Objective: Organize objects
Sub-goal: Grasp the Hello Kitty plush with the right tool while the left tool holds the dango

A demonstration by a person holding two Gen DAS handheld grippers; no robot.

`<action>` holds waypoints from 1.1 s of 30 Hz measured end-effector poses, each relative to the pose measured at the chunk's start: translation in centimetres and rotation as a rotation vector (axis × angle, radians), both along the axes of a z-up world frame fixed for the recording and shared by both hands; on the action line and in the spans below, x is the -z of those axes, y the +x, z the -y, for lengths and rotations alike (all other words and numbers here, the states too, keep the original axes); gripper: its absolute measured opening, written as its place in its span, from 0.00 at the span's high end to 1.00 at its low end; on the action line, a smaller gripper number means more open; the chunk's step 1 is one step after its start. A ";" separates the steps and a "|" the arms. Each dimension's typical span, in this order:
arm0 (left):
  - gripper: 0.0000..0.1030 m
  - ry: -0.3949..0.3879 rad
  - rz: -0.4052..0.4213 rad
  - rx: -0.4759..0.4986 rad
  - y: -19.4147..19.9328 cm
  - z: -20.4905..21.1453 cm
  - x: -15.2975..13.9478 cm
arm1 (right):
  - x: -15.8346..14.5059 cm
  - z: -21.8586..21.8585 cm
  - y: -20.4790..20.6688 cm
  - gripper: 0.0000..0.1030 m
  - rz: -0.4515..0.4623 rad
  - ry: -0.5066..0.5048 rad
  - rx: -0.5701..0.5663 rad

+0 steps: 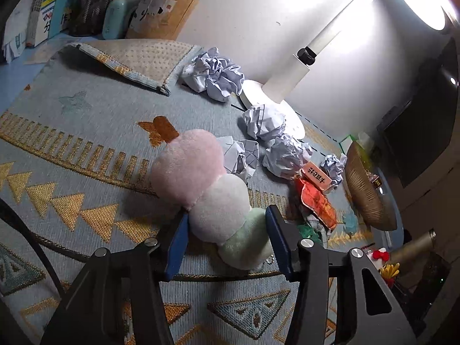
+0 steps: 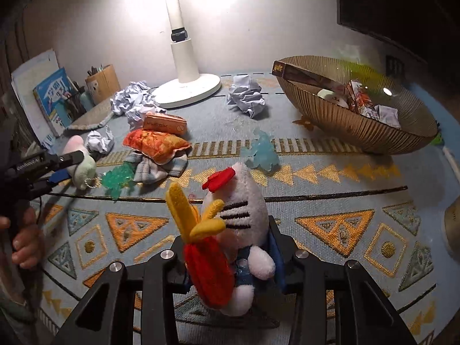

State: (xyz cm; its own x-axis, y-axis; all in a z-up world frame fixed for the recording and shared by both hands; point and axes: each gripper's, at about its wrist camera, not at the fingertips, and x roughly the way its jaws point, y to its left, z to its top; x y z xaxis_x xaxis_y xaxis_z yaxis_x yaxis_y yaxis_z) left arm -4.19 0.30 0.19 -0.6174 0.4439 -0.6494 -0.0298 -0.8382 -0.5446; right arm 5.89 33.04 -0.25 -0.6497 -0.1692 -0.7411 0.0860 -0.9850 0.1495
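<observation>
Two plush toys in play. Right gripper [image 2: 230, 261] is clenched on the white cat plush [image 2: 238, 221] at lower centre, lifted off the rug [image 2: 330, 178], likely bound for the ribbed bowl [image 2: 359, 132] at upper right, which already holds wrappers and paper. Cat has a red bow, black whiskers, and red-yellow fries sewn on. Left gripper [image 1: 227, 241] straddles the dango plush [image 1: 212, 198], pink, white, green balls lying on the rug mid-frame; jaws spread, not squeezing, seemingly lined up for a grab. Crumpled paper balls [image 1: 212, 74] sit by the lamp base [image 1: 273, 106].
</observation>
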 end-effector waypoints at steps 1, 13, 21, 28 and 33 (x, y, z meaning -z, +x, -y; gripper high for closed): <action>0.71 0.046 0.011 0.037 0.0 0.1 -0.1 | -0.5 -0.4 0.4 0.61 0.002 -0.073 -0.017; 0.57 -0.296 0.037 0.373 1.1 -5.5 -2.3 | 1.5 -3.4 1.7 0.59 0.150 -0.327 -0.046; 0.30 -0.084 0.121 0.208 1.1 0.2 -1.5 | 1.6 -5.7 1.0 0.33 0.095 -0.275 -0.012; 0.27 -0.105 0.135 0.092 2.4 -2.8 -1.5 | 2.0 -5.1 1.4 0.28 0.006 -0.240 -0.046; 0.25 -0.371 0.084 -0.035 1.7 -8.1 -1.1 | 1.9 -4.7 1.5 0.28 0.008 -0.201 -0.052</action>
State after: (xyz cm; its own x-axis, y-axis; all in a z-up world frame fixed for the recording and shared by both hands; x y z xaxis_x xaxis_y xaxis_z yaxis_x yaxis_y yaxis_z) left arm -2.50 8.45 1.32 -0.5658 0.1490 -0.8110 0.0341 -0.9785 -0.2036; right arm 7.34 37.71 -2.12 -0.6306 -0.3469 -0.6943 0.1336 -0.9297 0.3432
